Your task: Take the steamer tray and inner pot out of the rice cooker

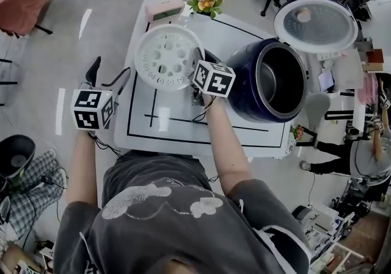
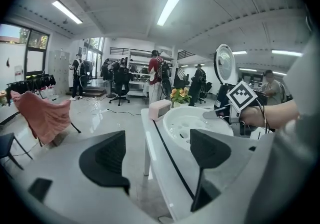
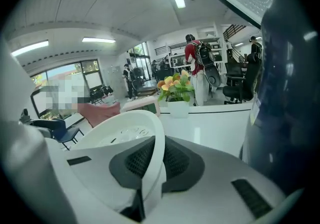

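Right gripper (image 1: 198,61) pinches the steamer tray (image 1: 165,57) by its near rim, and the tray juts ahead of the jaws over the table (image 1: 183,133). The inner pot (image 1: 276,81) sits off to its right. Left gripper (image 2: 160,155) gapes wide, empty. Danger: the one-edge pinch lets the tray pivot, slip and clatter.

I see open room along the near edge of the table (image 1: 183,131) and at its near left corner. The rice cooker (image 1: 247,93) blocks the right side, its raised lid (image 1: 314,25) beyond the far right corner. A clock (image 1: 164,9) and flowers (image 1: 204,1) crowd the far edge, and the steamer tray (image 1: 165,56) covers the far left part.
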`<state>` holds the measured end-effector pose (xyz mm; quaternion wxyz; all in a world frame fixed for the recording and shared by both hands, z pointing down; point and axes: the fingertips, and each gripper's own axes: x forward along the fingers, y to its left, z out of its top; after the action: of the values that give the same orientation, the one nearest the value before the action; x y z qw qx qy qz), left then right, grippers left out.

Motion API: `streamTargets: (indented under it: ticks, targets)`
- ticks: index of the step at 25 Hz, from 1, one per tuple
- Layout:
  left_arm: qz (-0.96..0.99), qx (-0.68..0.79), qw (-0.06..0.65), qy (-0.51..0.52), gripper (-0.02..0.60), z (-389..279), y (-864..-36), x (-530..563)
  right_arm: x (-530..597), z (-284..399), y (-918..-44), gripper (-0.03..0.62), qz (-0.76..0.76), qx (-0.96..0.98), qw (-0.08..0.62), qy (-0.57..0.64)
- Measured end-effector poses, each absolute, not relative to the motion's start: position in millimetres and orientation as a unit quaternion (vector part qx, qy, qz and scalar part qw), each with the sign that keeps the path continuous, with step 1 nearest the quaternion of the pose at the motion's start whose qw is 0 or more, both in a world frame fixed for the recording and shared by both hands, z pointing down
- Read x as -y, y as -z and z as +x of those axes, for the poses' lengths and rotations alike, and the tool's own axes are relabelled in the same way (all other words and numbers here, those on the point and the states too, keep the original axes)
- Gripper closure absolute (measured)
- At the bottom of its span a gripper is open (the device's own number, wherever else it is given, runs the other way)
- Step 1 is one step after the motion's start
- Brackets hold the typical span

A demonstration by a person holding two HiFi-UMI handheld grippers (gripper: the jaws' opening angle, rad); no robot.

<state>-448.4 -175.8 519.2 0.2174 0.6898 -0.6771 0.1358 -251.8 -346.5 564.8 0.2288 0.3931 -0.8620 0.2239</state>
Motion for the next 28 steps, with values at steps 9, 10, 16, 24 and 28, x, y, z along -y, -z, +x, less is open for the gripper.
streamTargets:
  ticks: [9,10,16,24,28]
  targets:
    - [0.702,0.660,0.228,-0.140,0.184,-441,-528,181,353,-247,-592,0.546,0.406,0.853,0.243,-0.222]
    - [0.702,0.660,0.229,-0.140,0.184,-441,-528,182,354,-247,-595,0.546,0.406,0.852,0.245,-0.223]
    - [0.704,0.655,0.233,-0.142,0.184,-441,-531,182,355,-250,-604,0.545,0.405,0.850,0.265,-0.207]
    - [0.708,0.653,0.232,-0.138,0.184,-440,-528,182,347,-249,-609,0.388,0.399,0.848,0.273,-0.215]
    - [0.714,0.650,0.224,-0.130,0.184,-436,-519,184,341,-245,-581,0.338,0.410,0.857,0.244,-0.193]
